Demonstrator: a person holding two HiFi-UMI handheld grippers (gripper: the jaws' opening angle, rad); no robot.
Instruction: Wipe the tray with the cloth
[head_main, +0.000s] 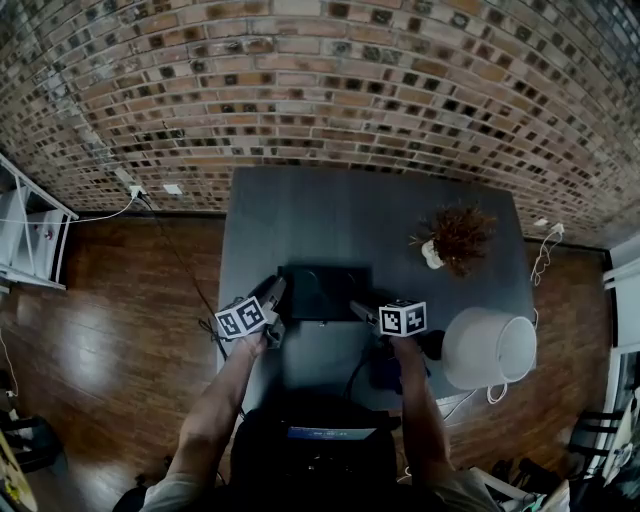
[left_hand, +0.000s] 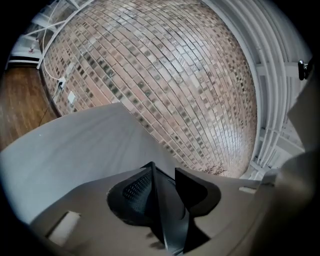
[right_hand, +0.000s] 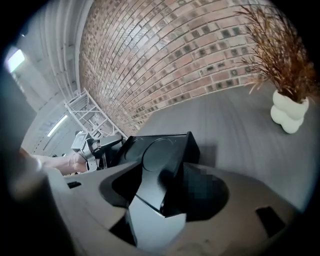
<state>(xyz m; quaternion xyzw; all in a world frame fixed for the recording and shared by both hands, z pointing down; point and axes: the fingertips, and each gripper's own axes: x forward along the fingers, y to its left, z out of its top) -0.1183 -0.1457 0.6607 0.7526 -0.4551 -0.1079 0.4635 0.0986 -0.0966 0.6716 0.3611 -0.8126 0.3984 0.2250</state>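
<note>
Right gripper view: right hand-held gripper (right_hand: 162, 187) clamps tray (right_hand: 160, 150) corner | left gripper view: left hand-held gripper (left_hand: 165, 172) pinches likely tray rim

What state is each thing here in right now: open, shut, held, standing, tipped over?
tray: gripped on two sides, one gripper on each.
left gripper: shut on the tray's thin edge.
right gripper: shut on the tray's near corner.
vase: standing upright on the table, dried plant in it.
white drum-shaped thing: seems to lie on its side; hard to be sure.
</note>
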